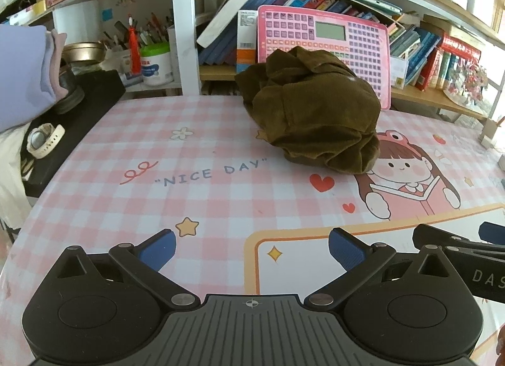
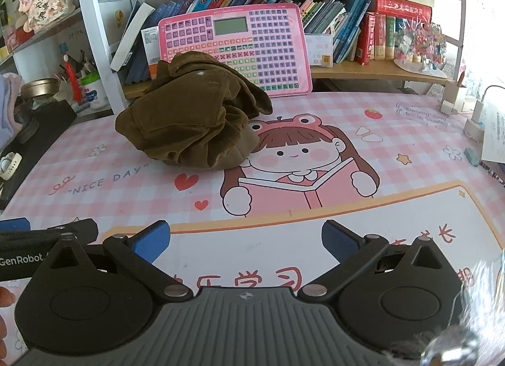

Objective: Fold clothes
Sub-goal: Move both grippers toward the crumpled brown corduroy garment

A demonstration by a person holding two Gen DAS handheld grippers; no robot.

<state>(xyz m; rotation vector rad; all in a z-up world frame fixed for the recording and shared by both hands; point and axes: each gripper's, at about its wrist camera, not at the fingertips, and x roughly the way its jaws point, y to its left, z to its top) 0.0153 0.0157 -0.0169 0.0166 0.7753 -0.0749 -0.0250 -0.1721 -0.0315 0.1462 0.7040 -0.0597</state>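
Lying crumpled in a heap, a brown corduroy garment (image 1: 311,113) sits toward the back of a desk covered by a pink checked mat (image 1: 202,202) printed with the words "NICE DAY" and a cartoon girl reading a book. The heap rests partly over the girl's frog hat and just in front of a pink toy keyboard (image 1: 328,47) that leans against a row of books (image 1: 419,50) on the low shelf behind it.

The left gripper (image 1: 251,250) hovers over the near edge of the mat, its blue-padded fingers (image 1: 157,252) spread wide apart with nothing between them. The right gripper (image 2: 246,241) is beside it, likewise over the near edge, its jaws also wide apart and holding nothing. Both tools are well apart from the garment (image 2: 192,113), which lies untouched and unfolded.

In the left wrist view, the tip of the right tool shows at the right edge; in the right wrist view, the left tool shows at the left edge. A white watch (image 1: 44,140) lies on a black surface to the left of the mat, and a white tub with a green lid (image 1: 156,64) stands on the shelf behind.
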